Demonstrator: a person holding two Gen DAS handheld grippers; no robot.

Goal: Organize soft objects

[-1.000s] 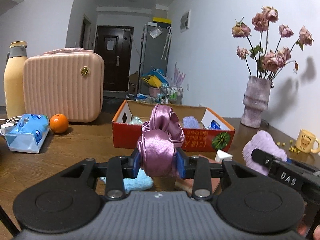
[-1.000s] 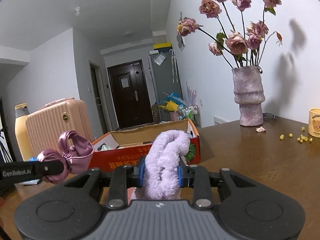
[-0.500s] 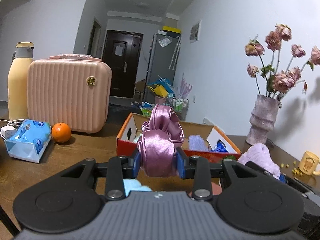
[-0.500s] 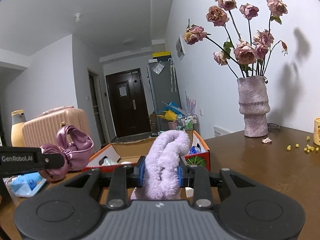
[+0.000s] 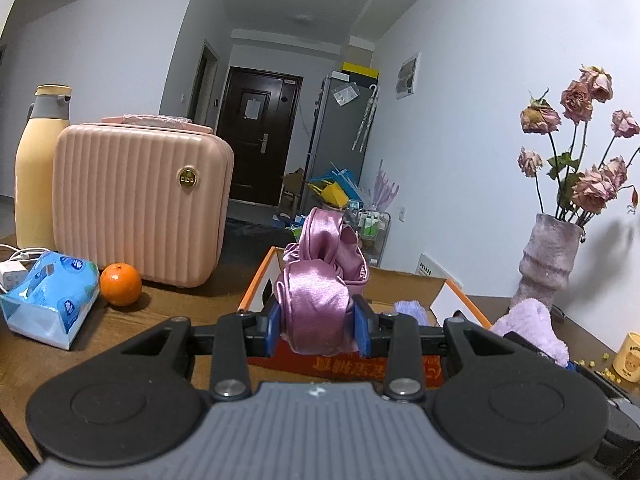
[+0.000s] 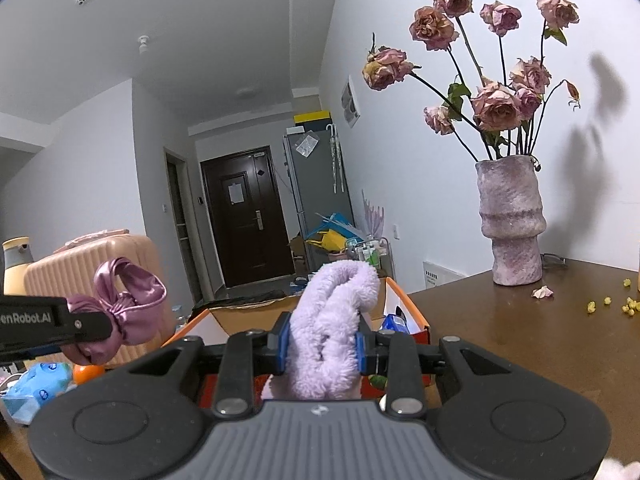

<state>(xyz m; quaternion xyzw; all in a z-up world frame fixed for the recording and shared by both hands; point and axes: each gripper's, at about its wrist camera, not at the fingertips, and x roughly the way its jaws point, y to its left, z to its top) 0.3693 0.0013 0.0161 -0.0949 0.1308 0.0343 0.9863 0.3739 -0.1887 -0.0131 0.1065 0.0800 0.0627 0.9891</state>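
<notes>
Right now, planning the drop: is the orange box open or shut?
Open: the orange box shows raised flaps and a purple item inside.

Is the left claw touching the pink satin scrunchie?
Touching. The left wrist view shows the left claw with both blue pads pressed into the pink satin scrunchie.

Showing glossy mauve-pink satin on the scrunchie point(image 5: 320, 284), pale lilac fleece on the fluffy cloth point(image 6: 332, 328). Wearing blue pads on black fingers point(image 5: 274, 330), grey ribbing behind. Glowing orange-red on the cardboard box point(image 5: 400, 368), plain brown inside. Carrying peach-pink vertical ribs and a gold badge on the small suitcase point(image 5: 136, 204). Displaying cream-yellow with a grey collar on the bottle point(image 5: 38, 168), bright orange on the fruit point(image 5: 121, 284), blue-and-white print on the tissue pack point(image 5: 48, 300), mottled mauve on the vase point(image 6: 512, 220), faded dusty pink on the roses point(image 6: 496, 100), dark brown wood on the table point(image 6: 520, 344).
</notes>
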